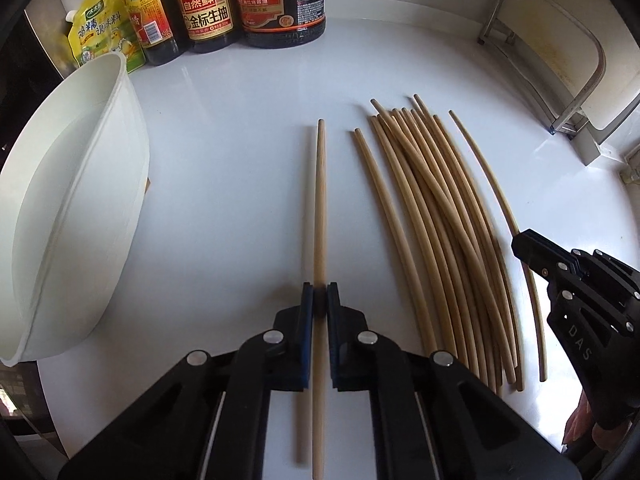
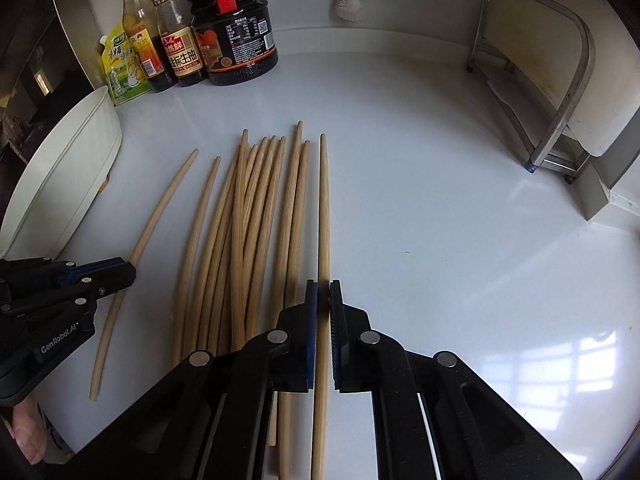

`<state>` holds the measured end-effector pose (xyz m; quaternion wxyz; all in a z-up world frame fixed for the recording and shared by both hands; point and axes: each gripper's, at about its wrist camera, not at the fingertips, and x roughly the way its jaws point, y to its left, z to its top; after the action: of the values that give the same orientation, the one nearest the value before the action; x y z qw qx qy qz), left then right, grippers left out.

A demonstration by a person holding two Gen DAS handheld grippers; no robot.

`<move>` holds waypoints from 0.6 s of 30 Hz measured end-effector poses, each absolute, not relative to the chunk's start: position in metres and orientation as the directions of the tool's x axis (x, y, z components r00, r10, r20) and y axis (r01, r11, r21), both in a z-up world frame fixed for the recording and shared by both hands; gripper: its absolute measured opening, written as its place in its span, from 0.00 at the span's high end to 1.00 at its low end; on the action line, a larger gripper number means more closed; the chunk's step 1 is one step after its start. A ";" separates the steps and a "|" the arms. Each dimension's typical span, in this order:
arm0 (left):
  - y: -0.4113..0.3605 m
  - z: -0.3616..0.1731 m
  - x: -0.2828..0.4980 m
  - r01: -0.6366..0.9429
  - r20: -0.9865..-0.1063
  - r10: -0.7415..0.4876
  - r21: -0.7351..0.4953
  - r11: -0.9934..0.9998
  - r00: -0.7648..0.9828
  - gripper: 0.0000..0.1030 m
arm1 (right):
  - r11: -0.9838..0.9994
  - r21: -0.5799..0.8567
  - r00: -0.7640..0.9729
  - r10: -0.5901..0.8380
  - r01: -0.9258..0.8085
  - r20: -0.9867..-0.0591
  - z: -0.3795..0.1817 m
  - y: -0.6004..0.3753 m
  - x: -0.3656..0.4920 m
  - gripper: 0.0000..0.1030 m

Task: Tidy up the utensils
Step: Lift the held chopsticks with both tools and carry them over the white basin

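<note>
Four condiment containers [image 2: 188, 40], "GenRobot.AI" on left gripper [image 2: 128, 270]

Left tool [image 1: 320, 294], entering from 6 o'clock, points steeply downward; its jaws are closed on a single chopstick [image 1: 319, 208]. Right tool [image 2: 323, 286], likewise steeply pitched from 6 o'clock, has its jaws clamped on another chopstick [image 2: 324, 208]. Each tool appears in the other's view: at 4 o'clock in the left, at 8 o'clock in the right.

4 sauce bottles [image 2: 188, 36] (labelled), metal rack [image 2: 560, 80], brush [image 2: 347, 0]
</note>
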<state>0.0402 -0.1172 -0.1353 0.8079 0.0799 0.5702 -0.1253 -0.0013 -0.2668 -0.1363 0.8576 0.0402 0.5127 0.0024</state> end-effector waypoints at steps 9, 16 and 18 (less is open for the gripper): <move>-0.106 -0.094 0.033 0.341 -0.919 -0.150 -0.018 0.940 0.364 0.93 | 0.980 0.147 0.505 0.059 0.136 -0.861 -0.107 -0.272 -0.019 0.94; -0.083 -0.051 0.028 0.350 -0.886 -0.192 -0.037 0.936 0.421 0.93 | 0.971 0.188 0.542 0.079 0.148 -0.836 -0.073 -0.248 -0.029 0.94; -0.073 -0.040 0.030 0.348 -0.875 -0.202 -0.041 0.936 0.440 0.93 | 0.971 0.197 0.557 0.090 0.135 -0.826 -0.061 -0.237 -0.029 0.94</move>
<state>0.0302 -0.0726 -0.0402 0.8454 0.0729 0.5036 -0.1626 -0.0287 -0.2368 -0.0610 0.8741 0.1195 0.4707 -0.0126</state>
